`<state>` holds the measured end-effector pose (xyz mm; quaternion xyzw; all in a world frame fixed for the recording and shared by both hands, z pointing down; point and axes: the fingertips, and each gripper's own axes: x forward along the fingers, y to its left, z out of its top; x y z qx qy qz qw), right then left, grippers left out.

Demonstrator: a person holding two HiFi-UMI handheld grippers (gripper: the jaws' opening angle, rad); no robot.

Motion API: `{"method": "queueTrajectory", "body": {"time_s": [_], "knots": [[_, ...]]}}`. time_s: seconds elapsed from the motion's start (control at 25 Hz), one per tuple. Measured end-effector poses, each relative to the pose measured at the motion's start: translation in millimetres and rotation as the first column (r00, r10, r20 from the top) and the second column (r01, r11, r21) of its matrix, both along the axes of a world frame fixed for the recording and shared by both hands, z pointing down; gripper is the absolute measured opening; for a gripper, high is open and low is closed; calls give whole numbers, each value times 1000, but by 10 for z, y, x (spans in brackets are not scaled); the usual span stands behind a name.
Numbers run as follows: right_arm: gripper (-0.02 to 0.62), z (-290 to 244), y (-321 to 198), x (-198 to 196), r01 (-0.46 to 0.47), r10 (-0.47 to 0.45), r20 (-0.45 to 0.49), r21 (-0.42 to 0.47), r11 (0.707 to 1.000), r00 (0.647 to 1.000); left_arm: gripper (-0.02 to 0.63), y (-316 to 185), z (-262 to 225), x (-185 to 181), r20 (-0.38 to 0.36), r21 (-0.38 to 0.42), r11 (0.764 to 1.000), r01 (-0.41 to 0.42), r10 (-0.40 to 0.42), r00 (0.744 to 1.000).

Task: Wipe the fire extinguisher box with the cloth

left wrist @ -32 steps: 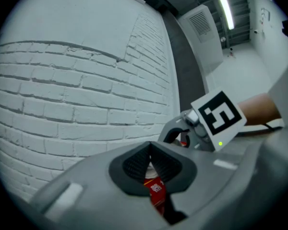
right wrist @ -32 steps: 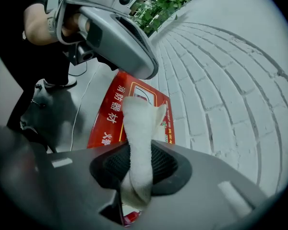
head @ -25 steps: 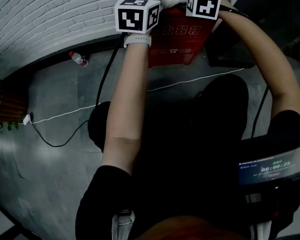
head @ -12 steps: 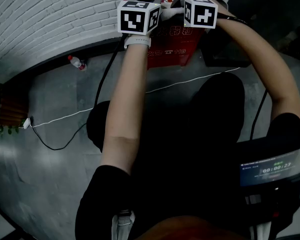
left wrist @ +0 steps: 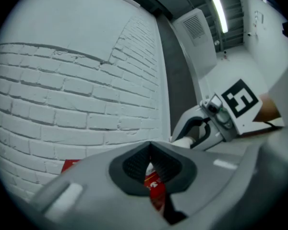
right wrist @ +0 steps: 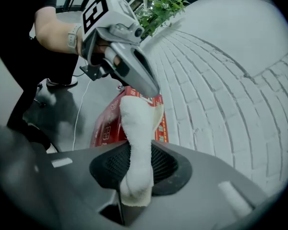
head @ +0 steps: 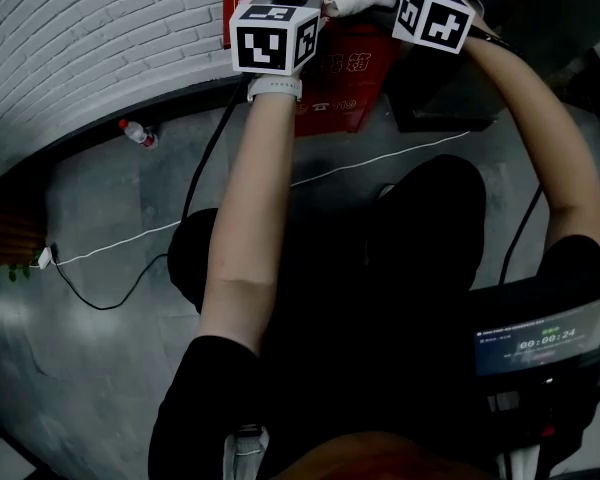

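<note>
White cloth [right wrist: 137, 123], rolled into a thick strip: the near end is clamped between the closed jaws of the right gripper [right wrist: 137, 169]. The far end reaches the tip of the left gripper [left wrist: 150, 169], whose jaws stand nearly together with a sliver of white between the pads, apparently the same cloth. Red fire extinguisher box [head: 345, 78]: set on the grey floor [head: 110, 298] against the white brick wall [head: 90, 28], just below both grippers, with the cloth spanning between them about level with its top edge. Step in hand, by judgement: wiping along the top of the box. Handling notes: keep the strip taut between the two grips so a flat band, not a loose roll, meets the surface. Move both grippers together at one height. Press lightly, since the box looks free-standing and could shift. Keep the hard jaw tips off the brickwork. White cable [head: 360, 165] lies on the floor just in front: keep feet clear.
</note>
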<state>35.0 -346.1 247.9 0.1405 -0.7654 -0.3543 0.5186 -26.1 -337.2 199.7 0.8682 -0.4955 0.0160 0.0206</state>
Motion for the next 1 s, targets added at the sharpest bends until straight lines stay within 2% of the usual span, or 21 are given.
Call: {"method": "queueTrajectory", "body": {"time_s": [0.16,0.44,0.68,0.8,1.0], "knots": [[104,-153,-408,246,-63,61,31,47,997,998,3,-82,-58,246,-25,16,999,-32,32,999],[104,-218,-1124,475,-100,100,12,156,983,995,3,-329,20,606,-23,5,998,-67,67,998],[106,-108,-1038,474,-78,81,-15,138,987,997,3,-518,221,800,-21,-32,995,-97,96,995],[106,-33,-932,462,-62,66,-31,118,991,997,3,-518,227,876,-4,-27,994,-101,101,995],[103,78,-798,452,-39,44,-57,92,995,997,3,-464,252,952,-20,-36,993,-115,114,993]]}}
